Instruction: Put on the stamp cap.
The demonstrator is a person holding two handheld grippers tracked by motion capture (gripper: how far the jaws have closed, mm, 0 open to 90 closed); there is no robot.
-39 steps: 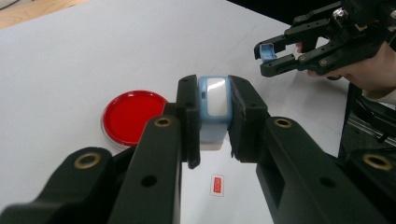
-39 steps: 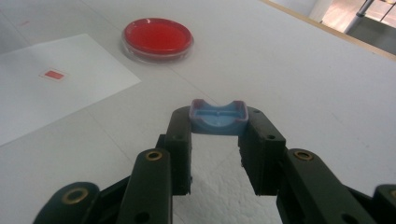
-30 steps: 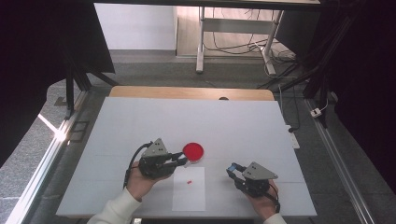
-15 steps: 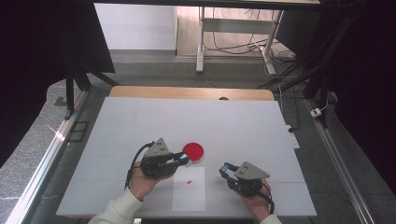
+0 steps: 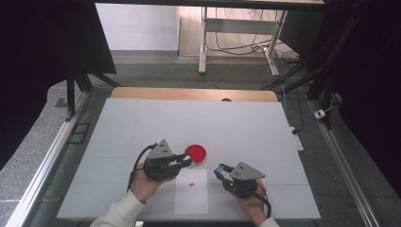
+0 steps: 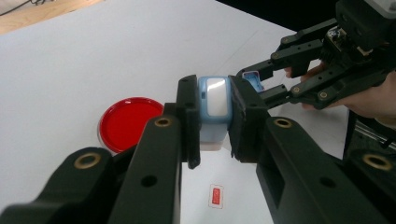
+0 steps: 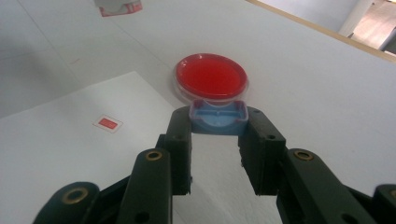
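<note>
The left gripper [image 6: 214, 121] is squeezing a blue box [image 6: 214, 100], while the right gripper [image 7: 218, 128], just right, is pinching its lid [image 7: 218, 116].

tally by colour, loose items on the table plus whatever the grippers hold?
Red: 2, round dish, small tag
Blue: 2, box in left gripper, lid in right gripper
White: 1, paper sheet
Total: 5

My left gripper [image 5: 185, 161] sits just left of the dish [image 5: 196, 152] on the table [image 5: 142, 123], holding a small box [image 6: 214, 105]. Right gripper [image 5: 219, 169] is off to the dish's right, nearer me, holding a lid [image 7: 218, 116]. Between them lies a paper sheet [image 5: 191, 198] with a tiny sticker [image 5: 191, 184] on it.
</note>
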